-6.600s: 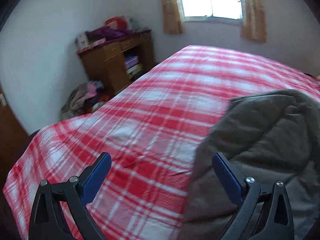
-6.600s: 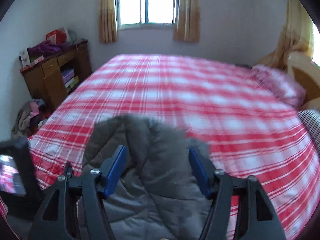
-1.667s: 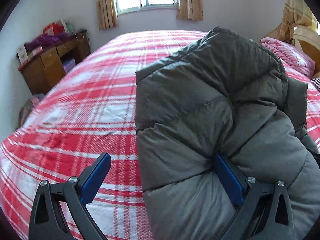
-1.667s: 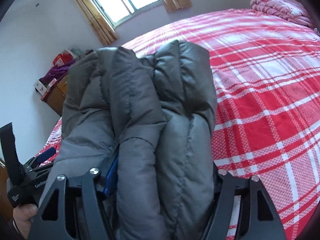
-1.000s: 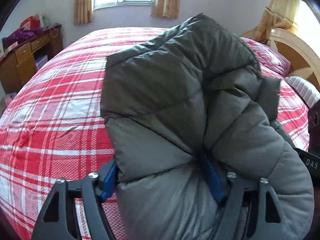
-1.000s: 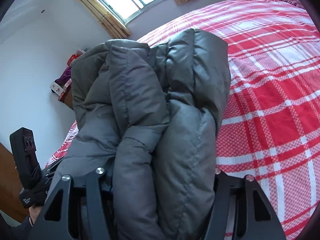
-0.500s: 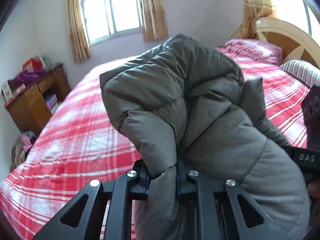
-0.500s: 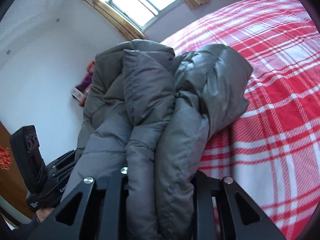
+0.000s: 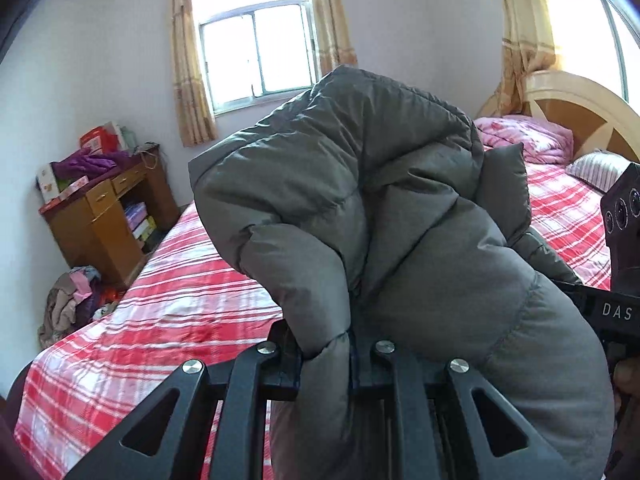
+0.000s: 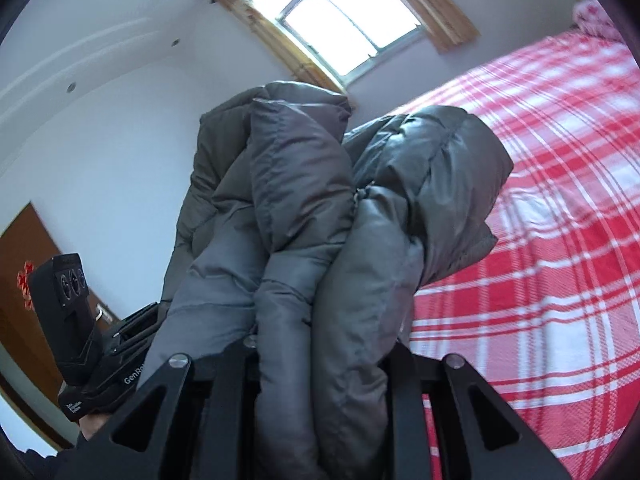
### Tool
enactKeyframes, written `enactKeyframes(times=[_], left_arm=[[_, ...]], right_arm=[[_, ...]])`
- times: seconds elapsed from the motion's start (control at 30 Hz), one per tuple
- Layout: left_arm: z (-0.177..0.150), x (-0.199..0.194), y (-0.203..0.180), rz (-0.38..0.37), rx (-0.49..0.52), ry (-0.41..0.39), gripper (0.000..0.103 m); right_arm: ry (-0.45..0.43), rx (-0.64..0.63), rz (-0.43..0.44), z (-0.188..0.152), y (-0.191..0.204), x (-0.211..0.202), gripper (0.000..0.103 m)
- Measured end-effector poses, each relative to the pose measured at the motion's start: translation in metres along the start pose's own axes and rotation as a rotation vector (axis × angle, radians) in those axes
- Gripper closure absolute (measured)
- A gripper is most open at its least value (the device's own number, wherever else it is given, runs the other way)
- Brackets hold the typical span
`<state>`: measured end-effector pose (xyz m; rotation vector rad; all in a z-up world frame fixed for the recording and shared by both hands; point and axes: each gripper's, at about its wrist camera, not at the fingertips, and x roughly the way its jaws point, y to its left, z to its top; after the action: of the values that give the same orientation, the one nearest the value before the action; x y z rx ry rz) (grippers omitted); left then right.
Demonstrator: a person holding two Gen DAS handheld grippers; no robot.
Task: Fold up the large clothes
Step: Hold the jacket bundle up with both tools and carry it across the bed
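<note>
A grey puffer jacket (image 9: pixel 380 208) hangs bunched between both grippers, lifted above the bed with the red plaid sheet (image 9: pixel 180 308). My left gripper (image 9: pixel 325 354) is shut on a fold of the jacket's padded edge. My right gripper (image 10: pixel 320 344) is shut on a thick bunch of the same jacket (image 10: pixel 304 208), which rises in front of the camera. The right gripper's body shows at the right edge of the left wrist view (image 9: pixel 622 248). The left gripper's body shows at the lower left of the right wrist view (image 10: pixel 80 320). The fingertips are hidden in the fabric.
A wooden cabinet (image 9: pixel 108 216) with clutter on top stands left of the bed, with a clothes pile (image 9: pixel 72 304) on the floor beside it. A pink quilt (image 9: pixel 528 136), striped pillow (image 9: pixel 596 168) and headboard (image 9: pixel 580 104) are at the far right. A window (image 9: pixel 256 52) faces me.
Both grippers have closed on the jacket and raised it off the bed. Both cameras have tilted upward, so more wall and window show.
</note>
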<state>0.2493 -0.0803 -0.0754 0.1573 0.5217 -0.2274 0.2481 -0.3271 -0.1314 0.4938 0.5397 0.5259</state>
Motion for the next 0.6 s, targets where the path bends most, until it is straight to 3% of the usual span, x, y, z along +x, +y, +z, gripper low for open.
enactKeyframes(times=[0.27,0.6], left_arm=[[-0.020,-0.035,0.047,0.065,-0.056,-0.012,0.087],[-0.042,-0.051,0.089,0.122,-0.108,0.009,0.088]], right_arm=[[0.031,-0.054,0.047,-0.004,0.028,0.014,0.080],[0.105,-0.114,0.092,-0.001,0.032,0.029,0.080]])
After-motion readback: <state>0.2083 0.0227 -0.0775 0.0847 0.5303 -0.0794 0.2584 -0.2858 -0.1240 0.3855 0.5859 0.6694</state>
